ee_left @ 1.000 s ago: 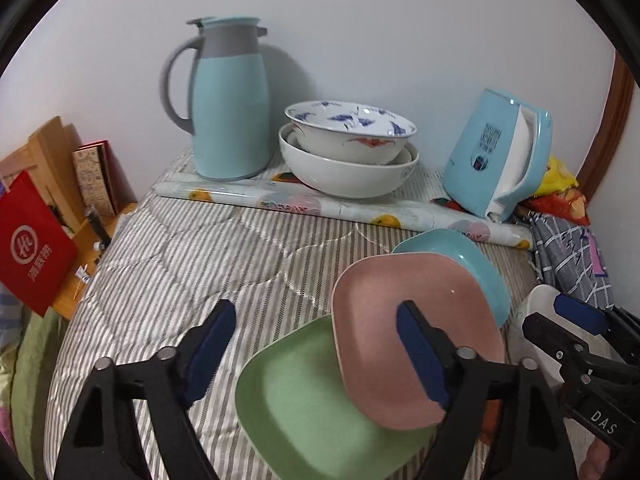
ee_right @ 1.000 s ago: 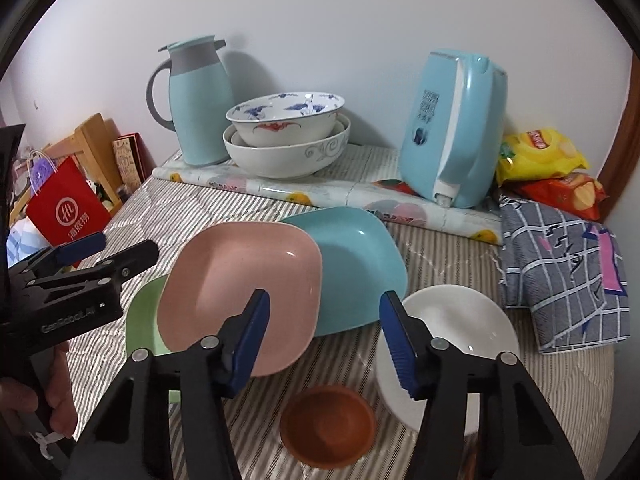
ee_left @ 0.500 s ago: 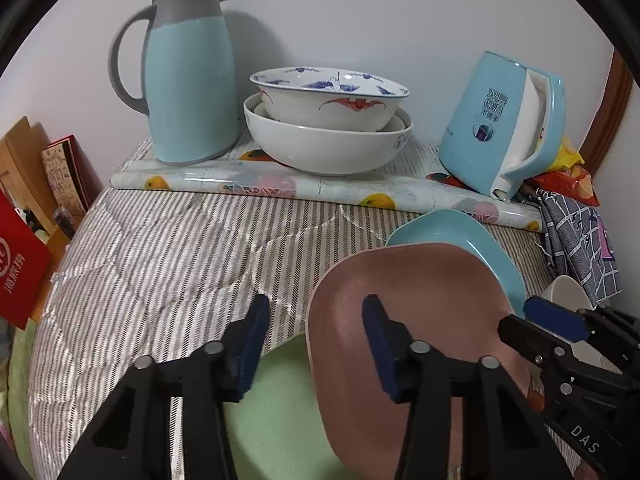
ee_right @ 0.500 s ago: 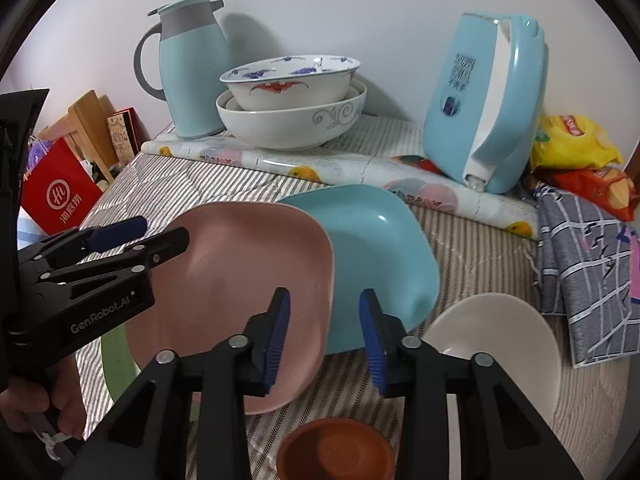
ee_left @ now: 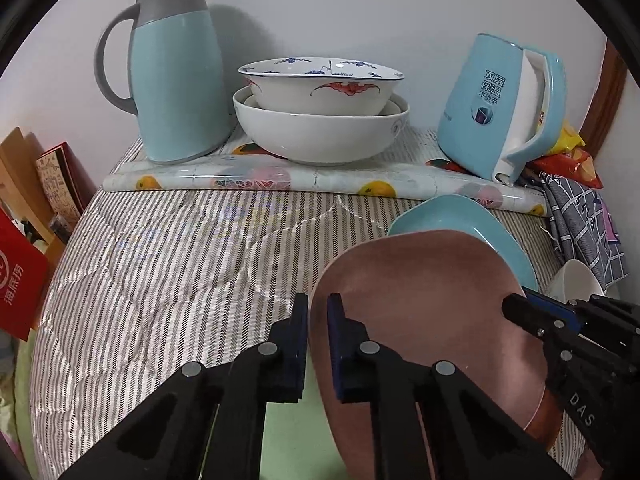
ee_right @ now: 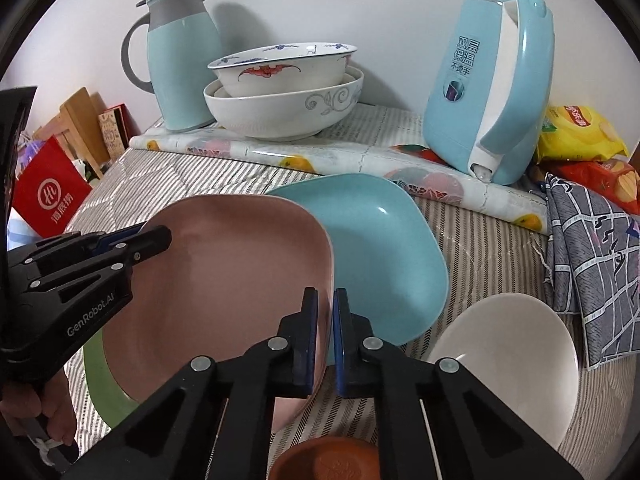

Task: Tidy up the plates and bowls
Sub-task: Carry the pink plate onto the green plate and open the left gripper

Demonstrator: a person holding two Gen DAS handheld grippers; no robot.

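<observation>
bowl in bowl, flask left, kettle right

Both the left gripper and right gripper have narrowed from wide open to clamp opposite rims of the pink plate, now tilted above the green plate.

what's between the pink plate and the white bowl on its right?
The blue plate: in the right wrist view it lies partly under the pink plate, then a strip of bare striped quilt before the white bowl.
</observation>
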